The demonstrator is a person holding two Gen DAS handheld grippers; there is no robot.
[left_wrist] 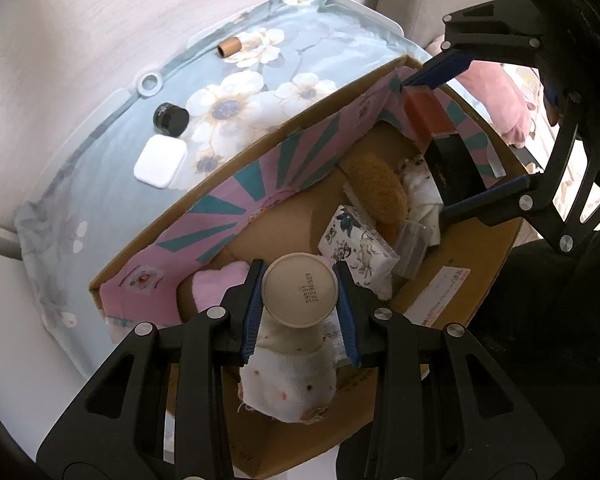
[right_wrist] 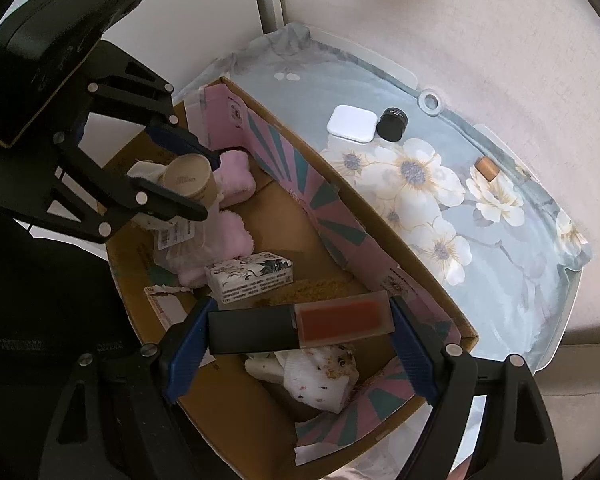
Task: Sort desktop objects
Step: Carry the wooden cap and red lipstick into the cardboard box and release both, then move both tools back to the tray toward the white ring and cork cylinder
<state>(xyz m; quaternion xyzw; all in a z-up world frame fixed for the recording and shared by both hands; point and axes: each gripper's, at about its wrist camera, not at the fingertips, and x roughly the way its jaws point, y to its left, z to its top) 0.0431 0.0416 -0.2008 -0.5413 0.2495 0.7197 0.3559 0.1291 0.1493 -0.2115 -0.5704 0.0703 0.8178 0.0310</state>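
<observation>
Left tongs [left_wrist: 300, 294] narrow, clamped on a small beige tube [left_wrist: 299, 289], round end facing the camera with a printed code across it, held above the near end of a cardboard box [left_wrist: 452, 240]. Seen from the right wrist, same tube [right_wrist: 190, 178] pinched sideways between the two blue pads [right_wrist: 172, 136], tilted, over pink fluffy cloths [right_wrist: 236, 184].

Right tongs [right_wrist: 300, 322] spread wide, gripping a lip gloss [right_wrist: 300, 322] lengthwise: black cap against one pad, clear body with red-orange filling against the other. Held level above the far end of the box. From the left wrist, same lip gloss [left_wrist: 428, 120] hanging between the blue fingers [left_wrist: 440, 68], red part uppermost.

Inside the box: a small floral-printed carton [right_wrist: 250, 276] lying flat near the middle, a white speckled cloth [right_wrist: 324, 376] under the lip gloss, a brown furry item [left_wrist: 376, 188], a clear plastic piece [left_wrist: 412, 248]. Inner wall lined with pink and teal stripes [left_wrist: 228, 200].

Beside the box, on the bench covered by a pale blue flowered cloth [right_wrist: 460, 240]: a white rounded square case [right_wrist: 352, 123] just beside a small black jar [right_wrist: 392, 123], and well apart from them a short brown tube [right_wrist: 486, 168] lying on its side. A white ring [right_wrist: 431, 101] at the cloth's edge near the jar.
</observation>
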